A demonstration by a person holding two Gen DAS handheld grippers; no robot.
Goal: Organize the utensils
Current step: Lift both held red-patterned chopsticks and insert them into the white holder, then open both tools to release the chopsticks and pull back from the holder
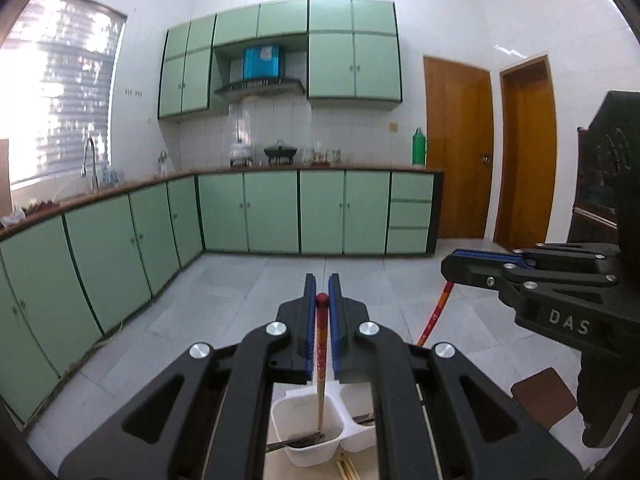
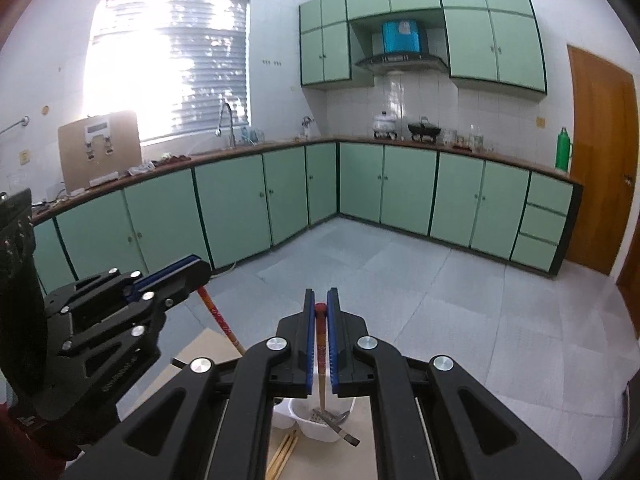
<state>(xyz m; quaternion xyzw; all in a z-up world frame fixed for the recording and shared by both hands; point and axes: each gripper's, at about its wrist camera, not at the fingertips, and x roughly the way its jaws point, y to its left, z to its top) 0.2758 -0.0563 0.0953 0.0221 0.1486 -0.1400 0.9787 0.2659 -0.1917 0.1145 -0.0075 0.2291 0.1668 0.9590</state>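
Your left tongs [image 1: 322, 280] are clamped on a chopstick [image 1: 321, 356], its red cap showing between the blue pads [image 1: 309, 320] near their tips. The stick hangs down between the fingers, and its lower end sits inside the near compartment of the white holder [image 1: 308, 436] on the desk [image 1: 276, 466]. A dark metal utensil [image 1: 296, 442] lies across the bottom of that same compartment. A second compartment adjoins it on the right, with something dark poking into it that you cannot make out.

Your right tongs [image 2: 321, 294] are likewise closed on a second chopstick [image 2: 321, 360], red cap up between the pads, its shaft running down to the white holder [image 2: 304, 416] below. In that view a metal utensil with a dark handle [image 2: 338, 426] leans out over the holder's rim toward the right.

Each gripper shows in the other's camera: the right one at the right edge of the left view, with an orange-red stick [image 1: 436, 312] slanting down from its tip; the left one at the left edge of the right view, with its own stick [image 2: 222, 318] angled toward the desk.

A few loose pale chopsticks [image 2: 285, 452] lie on the desk just in front of the holder. A brown square [image 1: 544, 400] lies right of it. Green cabinets [image 1: 272, 212] run round the room behind.
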